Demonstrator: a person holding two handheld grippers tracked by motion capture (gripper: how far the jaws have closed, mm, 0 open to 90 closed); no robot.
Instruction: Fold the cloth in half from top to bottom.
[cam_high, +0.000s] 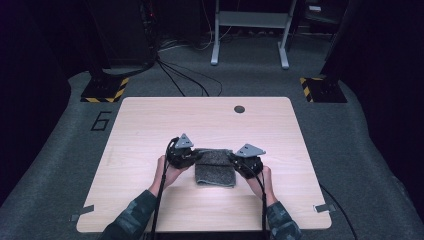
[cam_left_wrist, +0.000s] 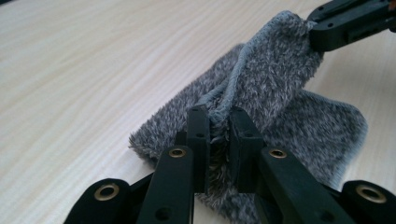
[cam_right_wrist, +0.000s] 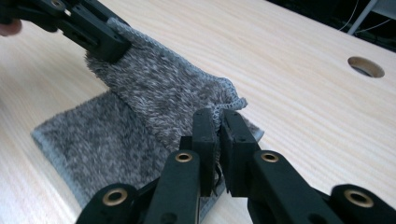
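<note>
Bright, evenly lit table (cam_high: 150, 120), dark surroundings, soft near-field blur.

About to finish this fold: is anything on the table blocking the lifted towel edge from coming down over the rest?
Nothing visible does. The left gripper and right gripper each pinch a corner of the grey towel; the table around it is bare wood.

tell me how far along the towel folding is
Done, it seems: the grey towel already lies doubled on the table, a lower layer flat on the wood. In hand: the left gripper and right gripper are each shut on a corner of the upper flap, holding that edge lifted above the lower layer. Left: probably laying the flap down, squaring the edges and letting go.
</note>
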